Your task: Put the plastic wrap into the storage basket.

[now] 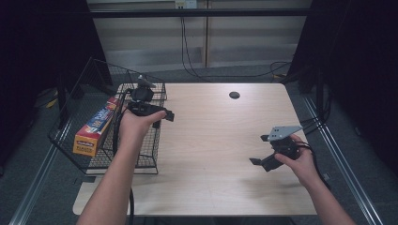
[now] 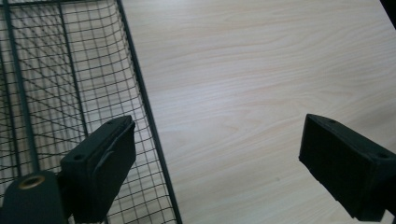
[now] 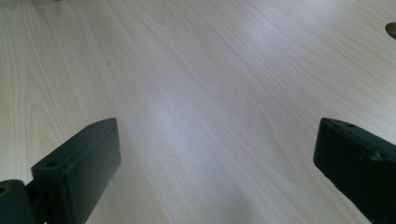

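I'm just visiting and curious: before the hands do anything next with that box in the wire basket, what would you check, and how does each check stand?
1. Left gripper empty, jaws apart: ok.
2. Right gripper empty, jaws apart: ok.
3. Orange and blue box inside the wire basket, leaning on its left wall: ok.
4. Left gripper lined up with the box: not ok; it hangs over the basket's right edge.
5. Table bare between the grippers: ok.
6. Box resting steadily: cannot tell.

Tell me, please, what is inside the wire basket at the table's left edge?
A long orange and blue box leans along the wire basket's left side. The left hand covers part of its floor.
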The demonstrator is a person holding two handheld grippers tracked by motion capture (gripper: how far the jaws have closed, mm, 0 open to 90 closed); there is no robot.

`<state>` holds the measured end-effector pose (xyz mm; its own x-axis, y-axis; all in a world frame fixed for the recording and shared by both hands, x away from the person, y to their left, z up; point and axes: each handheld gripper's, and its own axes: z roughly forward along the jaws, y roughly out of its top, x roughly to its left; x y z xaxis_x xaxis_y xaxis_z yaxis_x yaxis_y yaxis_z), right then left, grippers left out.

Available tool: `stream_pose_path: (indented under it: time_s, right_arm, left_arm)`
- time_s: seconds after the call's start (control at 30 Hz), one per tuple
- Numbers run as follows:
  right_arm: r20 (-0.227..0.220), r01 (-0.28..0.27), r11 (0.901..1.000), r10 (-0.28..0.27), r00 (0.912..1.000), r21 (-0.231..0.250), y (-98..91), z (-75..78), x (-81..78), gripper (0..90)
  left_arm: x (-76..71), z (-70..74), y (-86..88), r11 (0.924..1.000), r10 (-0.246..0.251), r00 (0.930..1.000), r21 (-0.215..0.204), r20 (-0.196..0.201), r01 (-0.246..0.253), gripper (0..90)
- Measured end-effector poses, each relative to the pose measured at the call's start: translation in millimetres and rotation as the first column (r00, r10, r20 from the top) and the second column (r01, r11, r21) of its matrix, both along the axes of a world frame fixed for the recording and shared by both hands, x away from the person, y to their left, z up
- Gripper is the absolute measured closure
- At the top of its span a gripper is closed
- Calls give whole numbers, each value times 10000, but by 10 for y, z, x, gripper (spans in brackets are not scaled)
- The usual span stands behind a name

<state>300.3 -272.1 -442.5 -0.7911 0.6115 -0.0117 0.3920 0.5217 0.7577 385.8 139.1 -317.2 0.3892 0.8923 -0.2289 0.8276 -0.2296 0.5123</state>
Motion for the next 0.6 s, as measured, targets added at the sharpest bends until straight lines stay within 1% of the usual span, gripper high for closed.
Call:
stream_pose_path:
  time_s: [0.03,0.07,0.1,0.13,0.17,0.2,0.23,0.3,0.37,0.4,0.47,0.6]
  right_arm:
    - [-11,-5,10000,5,10000,6,-1,-1,1,6]
    - [-15,19,10000,-19,10000,-19,2,-4,-1,6]
    - [-9,23,10000,-23,10000,-40,5,-7,-2,6]
    - [-27,22,10000,-22,10000,-55,7,-9,-3,6]
    - [-36,30,10000,-31,10000,-73,8,-12,-3,6]
    - [-42,25,10000,-25,10000,-71,8,-13,-3,6]
    - [-57,10,10000,-10,10000,-64,8,-16,-2,6]
    - [-45,-6,10000,5,10000,-96,8,-24,1,6]
    - [-43,-29,9999,29,10000,-134,12,-34,5,6]
    - [-108,18,9999,-20,9999,-154,17,-37,1,6]
    - [-102,36,9998,-38,9999,-183,17,-39,2,6]
    - [-127,36,9998,-39,9999,-190,6,-56,6,6]
  left_arm:
    - [-3,-13,-11,9999,-131,9999,67,-6,131,108]
    - [-9,-38,-42,9999,-132,9999,-39,21,132,108]
    - [-14,-49,-51,9996,-270,9996,-20,-21,270,108]
    - [-21,-67,-77,9996,-266,9996,-110,19,266,107]
    - [-27,-80,-91,9993,-365,9993,-98,43,365,103]
    - [-36,-95,-113,9989,-442,9990,-155,5,442,102]
    - [-48,-119,-145,9986,-476,9988,-221,81,478,101]
    - [-62,-156,-187,9976,-607,9981,-332,78,609,99]
    - [-68,-191,-218,9958,-860,9963,-308,18,860,96]
    - [-76,-209,-239,9957,-853,9963,-357,46,854,93]
    - [-86,-237,-272,9940,-1017,9948,-401,80,1019,88]
    - [-113,-284,-338,9924,-1197,9924,-245,280,1204,79]
